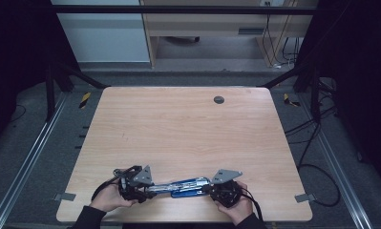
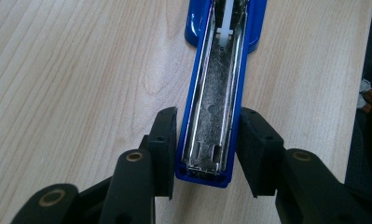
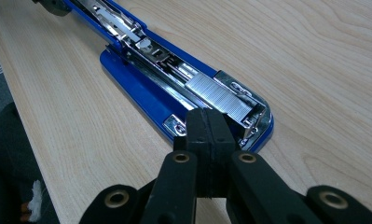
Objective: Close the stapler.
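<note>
A blue stapler (image 1: 185, 187) lies folded open flat near the front edge of the wooden table (image 1: 178, 129). My left gripper (image 1: 153, 188) comes in from the left. Its jaws stand on either side of the tip of the swung-back lid (image 2: 216, 93), and both pads touch the lid's blue sides, so my left gripper (image 2: 208, 122) is shut on it. My right gripper (image 1: 208, 188) is at the other end. In the right gripper view my right gripper (image 3: 209, 119) is shut with nothing between its pads, just at the front of the open magazine, where a strip of staples (image 3: 218, 93) lies.
A small dark round grommet (image 1: 218, 99) sits near the table's far edge. Bare tabletop stretches beyond the stapler. Black frame posts and cables stand on the floor around the table, and the front edge runs just below both hands.
</note>
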The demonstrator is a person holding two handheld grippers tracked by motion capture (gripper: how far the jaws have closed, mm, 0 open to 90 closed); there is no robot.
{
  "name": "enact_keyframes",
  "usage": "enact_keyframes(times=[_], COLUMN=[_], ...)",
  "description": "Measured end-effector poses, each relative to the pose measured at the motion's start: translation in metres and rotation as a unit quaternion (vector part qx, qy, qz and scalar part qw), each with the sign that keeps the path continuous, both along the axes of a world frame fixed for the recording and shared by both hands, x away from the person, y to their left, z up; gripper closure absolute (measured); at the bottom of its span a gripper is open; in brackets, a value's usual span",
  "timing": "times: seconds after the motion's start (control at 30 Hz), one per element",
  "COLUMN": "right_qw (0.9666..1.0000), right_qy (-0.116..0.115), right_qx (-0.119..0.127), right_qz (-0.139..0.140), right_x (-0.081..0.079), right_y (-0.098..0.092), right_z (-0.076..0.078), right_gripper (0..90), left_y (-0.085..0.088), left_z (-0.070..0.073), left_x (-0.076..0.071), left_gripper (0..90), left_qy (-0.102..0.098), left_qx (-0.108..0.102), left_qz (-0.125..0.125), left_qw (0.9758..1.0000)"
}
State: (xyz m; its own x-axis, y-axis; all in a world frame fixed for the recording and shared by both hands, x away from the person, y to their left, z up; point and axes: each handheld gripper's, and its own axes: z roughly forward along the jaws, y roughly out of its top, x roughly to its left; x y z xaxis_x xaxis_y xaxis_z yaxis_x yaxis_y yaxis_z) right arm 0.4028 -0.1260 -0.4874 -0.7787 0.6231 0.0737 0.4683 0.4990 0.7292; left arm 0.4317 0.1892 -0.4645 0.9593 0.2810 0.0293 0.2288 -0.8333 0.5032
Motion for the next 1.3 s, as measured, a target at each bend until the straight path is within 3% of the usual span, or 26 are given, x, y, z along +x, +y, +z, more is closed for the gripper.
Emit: enact_keyframes(times=[0.33, 1.3], right_qw=[1.0000, 1.0000], right_qy=[-0.002, -0.004], right_qx=[0.000, -0.005], right_qz=[0.002, 0.004], right_x=[0.000, 0.000], right_y=[0.000, 0.000], right_z=[0.000, 0.000], right_gripper=[90.0, 90.0], left_y=[0.001, -0.007], left_z=[0.006, 0.030], left_x=[0.006, 0.008], left_gripper=[62.6, 64.4], left_qy=[0.016, 0.013], left_qx=[0.006, 0.022], left_qz=[-0.022, -0.050], left_qw=[0.9996, 0.9984])
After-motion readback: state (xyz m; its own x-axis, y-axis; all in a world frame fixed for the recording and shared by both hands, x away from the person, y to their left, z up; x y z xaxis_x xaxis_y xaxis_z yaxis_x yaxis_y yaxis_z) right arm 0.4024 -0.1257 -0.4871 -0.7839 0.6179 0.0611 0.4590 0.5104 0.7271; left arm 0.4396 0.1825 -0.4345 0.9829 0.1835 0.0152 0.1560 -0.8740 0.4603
